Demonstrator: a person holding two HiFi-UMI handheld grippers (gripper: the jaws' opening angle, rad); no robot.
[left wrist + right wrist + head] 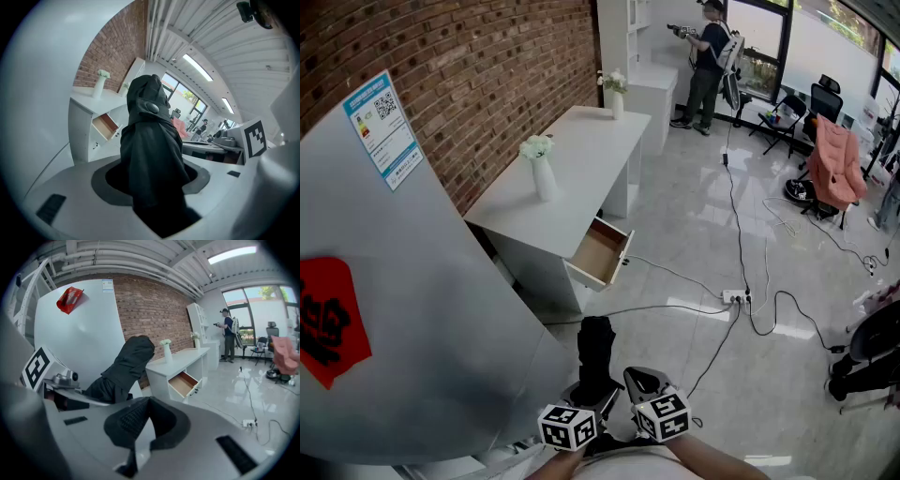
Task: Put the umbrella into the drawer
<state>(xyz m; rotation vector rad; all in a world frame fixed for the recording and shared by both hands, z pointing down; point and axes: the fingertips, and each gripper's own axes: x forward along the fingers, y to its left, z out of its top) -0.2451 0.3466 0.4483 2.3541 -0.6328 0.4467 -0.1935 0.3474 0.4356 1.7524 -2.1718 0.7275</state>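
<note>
The left gripper point(152, 190) grips the folded black umbrella point(151, 140) with jaws wide, low before the person – its long axis rising out of the jaws, far end toward the open drawer point(602, 253) – while the right gripper point(146, 404) beside it has its 2 jaws together, empty.

Left tongs point(152, 180) clamp the umbrella point(150, 136); right tongs point(147, 411) closed, empty, both tilted downward.

The head view's bottom edge crops the left gripper point(592, 398) and right gripper point(645, 382). The left jaws hide the lower end of the umbrella point(596, 356).
</note>
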